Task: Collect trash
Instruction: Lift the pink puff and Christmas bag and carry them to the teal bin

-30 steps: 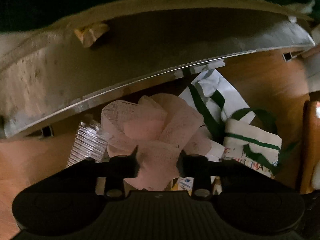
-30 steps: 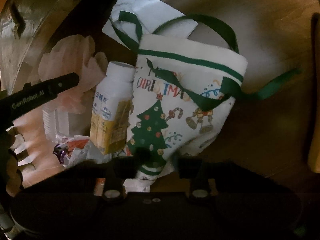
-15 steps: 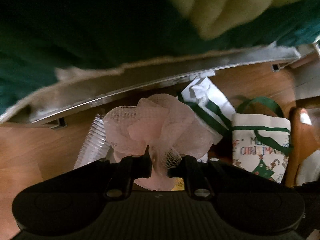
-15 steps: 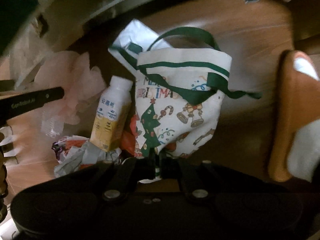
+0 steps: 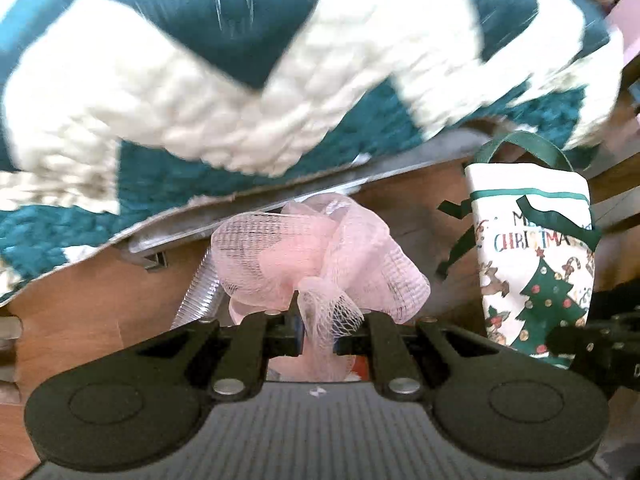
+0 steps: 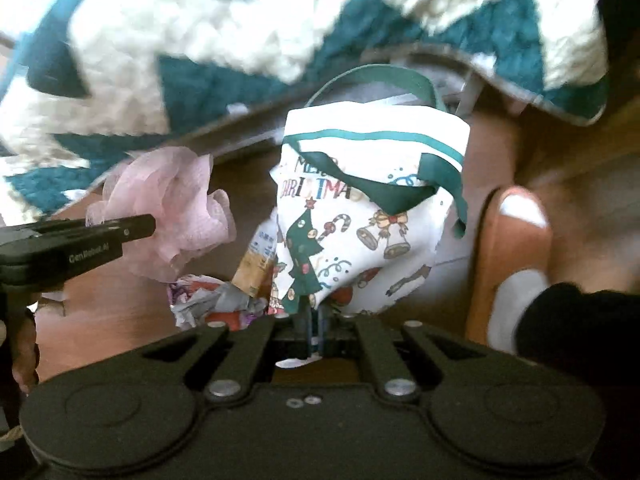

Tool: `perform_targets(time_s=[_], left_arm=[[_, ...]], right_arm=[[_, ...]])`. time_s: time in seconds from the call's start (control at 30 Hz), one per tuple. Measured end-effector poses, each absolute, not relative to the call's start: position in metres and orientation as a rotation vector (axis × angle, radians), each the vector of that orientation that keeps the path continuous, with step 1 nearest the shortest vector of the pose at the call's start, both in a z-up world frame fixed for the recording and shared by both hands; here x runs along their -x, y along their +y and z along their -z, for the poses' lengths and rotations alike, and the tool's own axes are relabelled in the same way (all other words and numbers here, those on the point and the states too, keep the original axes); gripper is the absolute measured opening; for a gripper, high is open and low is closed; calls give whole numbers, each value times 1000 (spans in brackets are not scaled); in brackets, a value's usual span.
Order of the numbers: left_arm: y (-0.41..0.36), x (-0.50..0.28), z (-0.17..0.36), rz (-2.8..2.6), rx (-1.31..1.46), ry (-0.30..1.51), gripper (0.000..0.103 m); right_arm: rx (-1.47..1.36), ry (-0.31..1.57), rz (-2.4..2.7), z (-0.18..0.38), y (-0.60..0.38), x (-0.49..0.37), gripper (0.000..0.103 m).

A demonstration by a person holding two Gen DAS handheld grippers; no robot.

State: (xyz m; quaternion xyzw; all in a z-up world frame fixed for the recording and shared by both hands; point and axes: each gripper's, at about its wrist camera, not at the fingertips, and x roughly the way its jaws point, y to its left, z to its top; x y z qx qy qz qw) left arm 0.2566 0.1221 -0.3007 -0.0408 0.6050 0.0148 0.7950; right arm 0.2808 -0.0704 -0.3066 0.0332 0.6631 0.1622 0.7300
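My left gripper is shut on a pink mesh puff and holds it off the wooden floor; the puff also shows in the right wrist view, with the left gripper's side beside it. My right gripper is shut on the bottom edge of a white Christmas gift bag with green ribbon handles, lifted upright; the bag also shows in the left wrist view. On the floor below lie a yellow-and-white drink bottle, crumpled wrappers and a clear ribbed plastic bottle.
A teal-and-cream knitted blanket hangs over a bed frame edge just above the trash. An orange slipper with a white sock stands on the wooden floor at the right.
Both grippers closed on their items and lifted them up and back from under the bed. The view brightened and the blanket came into sight.
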Motion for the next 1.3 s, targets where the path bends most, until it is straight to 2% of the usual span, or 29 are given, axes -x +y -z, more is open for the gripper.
perform_targets(time_s=[0.37, 0.67, 0.87, 1.3], left_arm=[[86, -212, 140, -46, 99, 963, 12], [10, -191, 8, 79, 47, 697, 12], [-49, -199, -58, 191, 12, 563, 12], [-218, -221, -186, 448, -136, 355, 12]], right_arm=[[57, 1079, -538, 147, -114, -224, 3], [127, 800, -581, 28, -189, -196, 2], [148, 675, -559, -44, -249, -182, 2], [85, 493, -263, -125, -377, -195, 2]])
